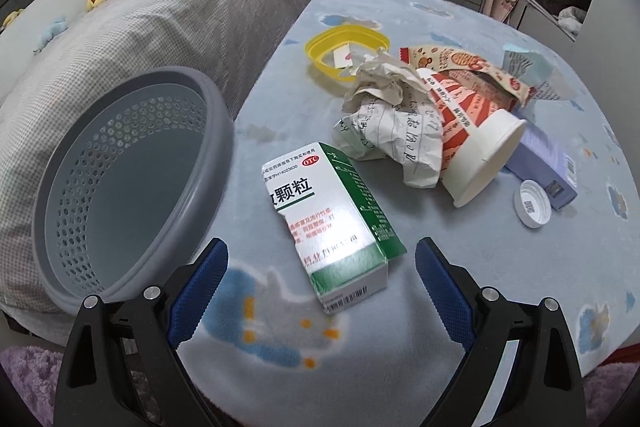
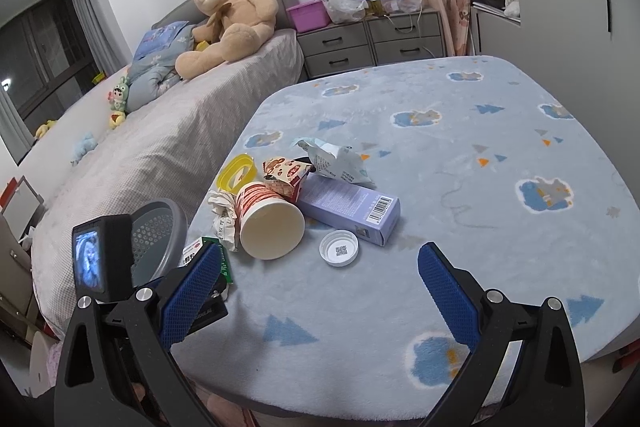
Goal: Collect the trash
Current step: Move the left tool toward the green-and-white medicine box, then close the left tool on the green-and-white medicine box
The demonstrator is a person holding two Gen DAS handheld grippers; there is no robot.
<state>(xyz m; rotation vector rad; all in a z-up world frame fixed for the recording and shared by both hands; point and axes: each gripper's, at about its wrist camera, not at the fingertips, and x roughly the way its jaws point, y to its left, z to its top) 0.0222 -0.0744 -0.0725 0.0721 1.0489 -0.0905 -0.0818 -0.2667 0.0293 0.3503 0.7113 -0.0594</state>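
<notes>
My left gripper point(image 1: 322, 263) is open, just short of a white and green medicine box point(image 1: 332, 219) lying on the blue blanket. Behind it lie crumpled paper point(image 1: 388, 123), a tipped red and white paper cup point(image 1: 476, 143), a white bottle cap point(image 1: 532, 203), a purple box point(image 1: 548, 163), snack wrappers point(image 1: 468, 63) and a yellow ring lid point(image 1: 344, 47). A grey perforated basket point(image 1: 120, 179) stands at the left. My right gripper point(image 2: 320, 263) is open and empty, above the blanket near the cap point(image 2: 339, 247), cup point(image 2: 272, 223) and purple box point(image 2: 352, 211).
A bed point(image 2: 160, 147) with a teddy bear point(image 2: 228, 15) runs along the left of the table. Grey drawers point(image 2: 372, 43) with bags stand at the back. The left gripper's camera unit point(image 2: 102, 259) shows beside the basket point(image 2: 160, 239).
</notes>
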